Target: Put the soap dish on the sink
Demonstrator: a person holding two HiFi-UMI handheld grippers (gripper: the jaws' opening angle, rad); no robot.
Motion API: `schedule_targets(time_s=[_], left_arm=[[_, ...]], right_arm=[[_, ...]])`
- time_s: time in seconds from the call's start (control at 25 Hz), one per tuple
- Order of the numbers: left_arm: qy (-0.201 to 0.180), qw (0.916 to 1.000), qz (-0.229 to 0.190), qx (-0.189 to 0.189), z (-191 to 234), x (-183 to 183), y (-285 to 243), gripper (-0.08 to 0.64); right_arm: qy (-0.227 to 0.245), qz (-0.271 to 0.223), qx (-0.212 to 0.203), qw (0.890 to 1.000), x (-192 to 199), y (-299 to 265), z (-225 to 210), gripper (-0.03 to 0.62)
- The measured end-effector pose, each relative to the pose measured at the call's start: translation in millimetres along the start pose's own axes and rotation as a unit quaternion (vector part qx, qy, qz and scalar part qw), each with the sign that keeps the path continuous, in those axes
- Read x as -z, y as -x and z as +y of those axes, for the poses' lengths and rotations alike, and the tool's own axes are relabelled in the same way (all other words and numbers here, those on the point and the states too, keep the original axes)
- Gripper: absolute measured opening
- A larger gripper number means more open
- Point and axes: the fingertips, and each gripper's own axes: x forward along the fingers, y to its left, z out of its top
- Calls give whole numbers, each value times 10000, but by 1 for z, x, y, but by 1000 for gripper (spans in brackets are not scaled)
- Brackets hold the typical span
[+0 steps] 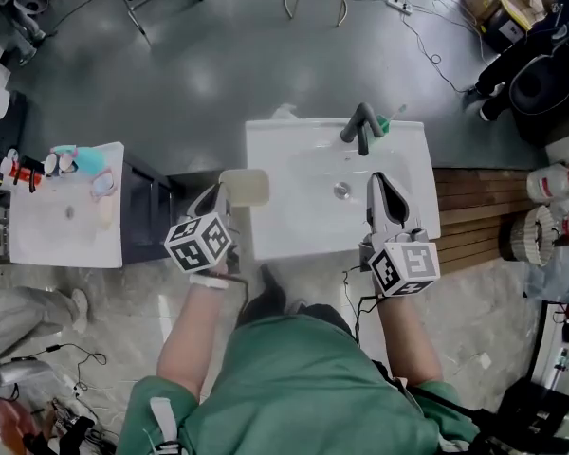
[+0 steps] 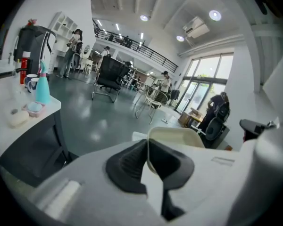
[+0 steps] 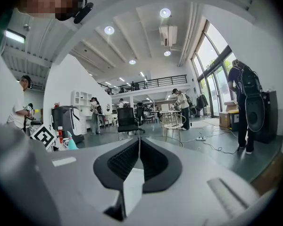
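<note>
Left gripper: we see the left gripper (image 1: pixel 225 195) (image 2: pixel 148 159) at the sink's left edge, its jaws clamped on one rim of the soap dish.
Soap dish: the cream soap dish (image 1: pixel 246 187) (image 2: pixel 179 137) sticks out past the jaw tips. From the head view it straddles the sink's left rim, partly over the white surface and partly over the floor beside it. We cannot tell whether it touches the rim or hangs just above it.
Right gripper: the right gripper (image 1: pixel 380 182) (image 3: pixel 138 160) has its black pads pressed together with nothing between them. From the head view it points over the basin, near the drain.
Sink: the white sink (image 1: pixel 267 140) stands in front of the person. A dark faucet (image 1: pixel 360 127) rises at its far rim, and the round drain (image 1: pixel 341 191) lies in the basin between the two grippers.
Person: we see both forearms reaching forward from a green shirt (image 1: pixel 303 387), one gripper in each hand.
Side table: a white-topped side table (image 1: pixel 62 230) (image 2: pixel 2 126) stands well apart to the left of the sink. It carries a teal bottle (image 1: pixel 88 159) (image 2: pixel 42 87) and a few small items that we cannot name.
Right of sink: a slatted wooden platform (image 1: pixel 474 218) lies just beside the sink's right edge.
Floor: grey polished floor (image 1: pixel 199 74), with cables trailing across it beyond the sink.
</note>
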Motion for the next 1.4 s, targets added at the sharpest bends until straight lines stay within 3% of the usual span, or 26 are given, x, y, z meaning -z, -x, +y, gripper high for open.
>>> schedule_targets(time_s=[0.36, 0.96, 1.4], left_arm=[[26, 9990, 450, -64, 10, 28, -46, 11], [6, 9934, 892, -718, 22, 60, -115, 12], [-44, 9879, 1241, -931, 33, 85, -158, 14]], right_arm=[[-143, 263, 27, 9995, 26, -28, -16, 9], [-613, 794, -573, 9933, 87, -89, -55, 9], [-716, 1148, -698, 9883, 119, -121, -73, 9]])
